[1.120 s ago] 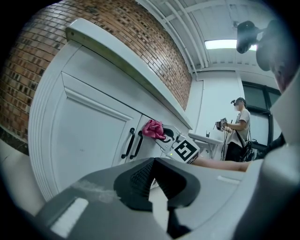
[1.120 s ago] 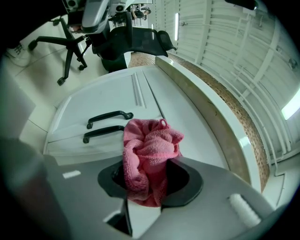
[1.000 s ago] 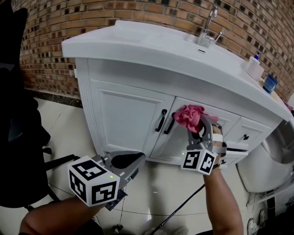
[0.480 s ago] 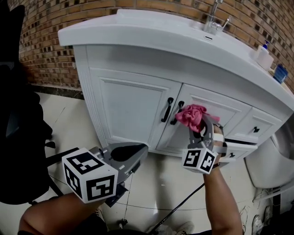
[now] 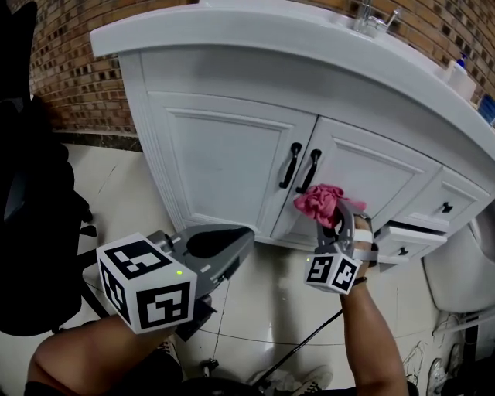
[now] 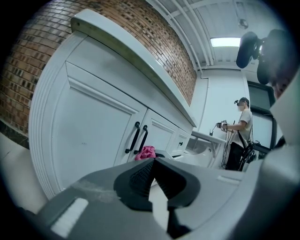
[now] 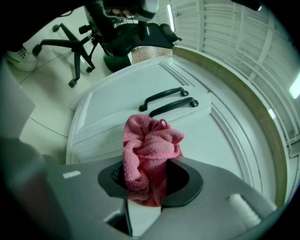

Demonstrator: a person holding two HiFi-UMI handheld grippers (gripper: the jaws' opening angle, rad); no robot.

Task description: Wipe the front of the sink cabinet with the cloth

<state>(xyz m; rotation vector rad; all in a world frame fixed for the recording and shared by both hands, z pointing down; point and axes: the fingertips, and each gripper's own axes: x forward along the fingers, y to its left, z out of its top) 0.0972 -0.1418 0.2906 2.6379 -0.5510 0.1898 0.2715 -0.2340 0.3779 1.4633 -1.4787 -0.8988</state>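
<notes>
A crumpled pink cloth (image 5: 320,203) (image 7: 149,157) (image 6: 146,152) is clamped in my right gripper (image 5: 334,220) (image 7: 146,180), held just in front of the right door of the white sink cabinet (image 5: 232,147), below its two black handles (image 5: 300,167) (image 7: 169,102). Whether the cloth touches the door I cannot tell. My left gripper (image 5: 232,251) (image 6: 152,176) hangs low at the left, off the cabinet's left door (image 6: 89,136), jaws together with nothing between them.
A white countertop (image 5: 255,35) with a tap (image 5: 370,17) overhangs the cabinet. A small drawer (image 5: 406,241) at the right stands slightly pulled out. A black office chair (image 5: 35,224) is at the left on the tiled floor (image 5: 271,302). A person (image 6: 238,133) stands far off.
The right gripper with the pink cloth has gone down the right door, from beside the handles to below them. The view has tilted lower; the left gripper has barely moved.
</notes>
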